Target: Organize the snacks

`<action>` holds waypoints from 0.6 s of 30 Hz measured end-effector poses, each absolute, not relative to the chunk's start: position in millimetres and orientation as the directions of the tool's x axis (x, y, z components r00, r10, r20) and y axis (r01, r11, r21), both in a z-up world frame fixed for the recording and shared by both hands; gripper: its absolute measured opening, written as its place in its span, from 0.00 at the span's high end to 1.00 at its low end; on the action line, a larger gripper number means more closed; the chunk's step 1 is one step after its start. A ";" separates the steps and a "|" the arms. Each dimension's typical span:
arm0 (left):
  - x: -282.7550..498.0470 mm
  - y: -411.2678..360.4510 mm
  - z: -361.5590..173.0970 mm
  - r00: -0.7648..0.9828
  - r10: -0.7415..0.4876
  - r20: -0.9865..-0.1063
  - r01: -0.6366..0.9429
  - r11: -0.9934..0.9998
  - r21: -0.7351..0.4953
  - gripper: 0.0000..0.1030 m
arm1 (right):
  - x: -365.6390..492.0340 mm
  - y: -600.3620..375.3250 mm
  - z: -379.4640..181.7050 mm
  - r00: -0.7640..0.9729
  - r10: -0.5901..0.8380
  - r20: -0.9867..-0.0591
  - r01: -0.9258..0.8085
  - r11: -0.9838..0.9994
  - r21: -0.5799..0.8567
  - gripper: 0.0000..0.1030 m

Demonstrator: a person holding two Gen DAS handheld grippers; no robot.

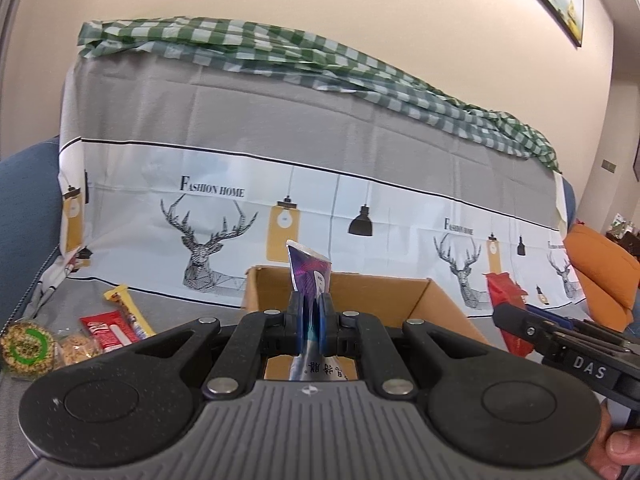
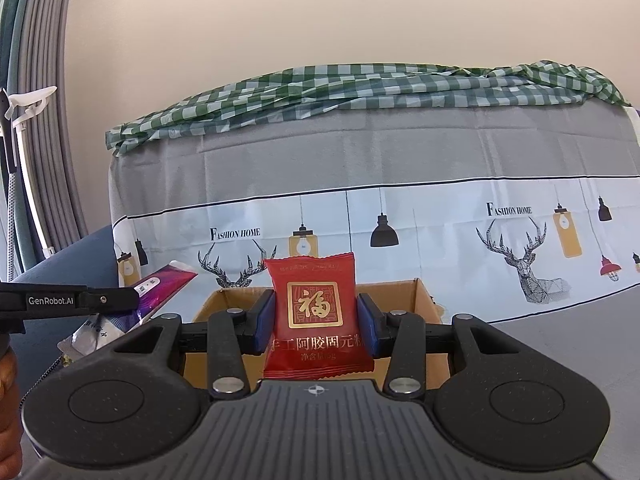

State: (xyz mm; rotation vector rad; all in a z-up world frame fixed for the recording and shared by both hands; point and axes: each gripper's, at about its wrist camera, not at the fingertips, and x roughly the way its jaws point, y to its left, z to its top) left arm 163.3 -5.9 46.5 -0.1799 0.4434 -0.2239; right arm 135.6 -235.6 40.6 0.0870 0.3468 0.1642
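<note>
Soft, even daylight fills both wrist views, with no hard shadows or glare on the cream wall [image 2: 320, 20]. Fisheye bending curves the checked cloth [image 1: 280, 56] below that wall and darkens the frame corners. Focus stays sharp throughout, without motion blur.

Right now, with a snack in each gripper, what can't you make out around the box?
- Box floor, both views: hidden by the gripper bodies and held packets.
- Purple packet lower print, left view: clamped edge-on in the left gripper, cut off by its body.
- Red packet back, right view: faces away; right gripper grips its sides.
- Loose snacks, left view: labels blurred; absent from right view.
</note>
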 end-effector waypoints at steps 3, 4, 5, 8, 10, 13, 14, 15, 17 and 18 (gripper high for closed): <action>162.4 -9.6 46.9 0.880 -0.265 -0.395 0.189 0.957 -0.221 0.93 | 135.9 -236.3 40.7 0.928 0.169 -0.332 -0.139 0.984 0.114 0.56; 162.5 -10.0 47.2 0.879 -0.268 -0.394 0.192 0.956 -0.223 0.93 | 135.7 -236.1 40.4 0.928 0.166 -0.333 -0.135 0.984 0.114 0.56; 162.3 -10.6 47.1 0.879 -0.271 -0.392 0.195 0.955 -0.223 0.94 | 135.7 -236.5 40.2 0.928 0.164 -0.334 -0.133 0.984 0.115 0.56; 161.9 -12.4 47.0 0.879 -0.277 -0.388 0.201 0.953 -0.225 0.94 | 135.8 -238.2 39.8 0.928 0.160 -0.335 -0.128 0.985 0.116 0.56; 161.7 -13.2 46.7 0.879 -0.280 -0.386 0.204 0.952 -0.226 0.93 | 135.4 -238.3 39.7 0.928 0.158 -0.336 -0.125 0.985 0.117 0.56; 161.9 -14.3 46.2 0.878 -0.284 -0.386 0.209 0.952 -0.226 0.93 | 135.6 -239.0 39.5 0.928 0.157 -0.337 -0.124 0.985 0.118 0.56; 161.6 -14.5 46.2 0.877 -0.286 -0.385 0.210 0.951 -0.227 0.94 | 135.7 -239.1 39.5 0.928 0.158 -0.337 -0.125 0.985 0.118 0.56; 161.6 -14.7 46.1 0.877 -0.288 -0.385 0.212 0.950 -0.228 0.94 | 135.6 -239.0 39.5 0.928 0.157 -0.337 -0.124 0.985 0.118 0.56; 161.8 -15.0 46.2 0.876 -0.290 -0.384 0.215 0.950 -0.228 0.94 | 135.5 -239.2 39.2 0.929 0.156 -0.336 -0.123 0.985 0.118 0.56; 162.1 -15.6 46.2 0.876 -0.292 -0.384 0.216 0.949 -0.228 0.94 | 135.5 -239.5 39.1 0.928 0.156 -0.337 -0.123 0.985 0.118 0.56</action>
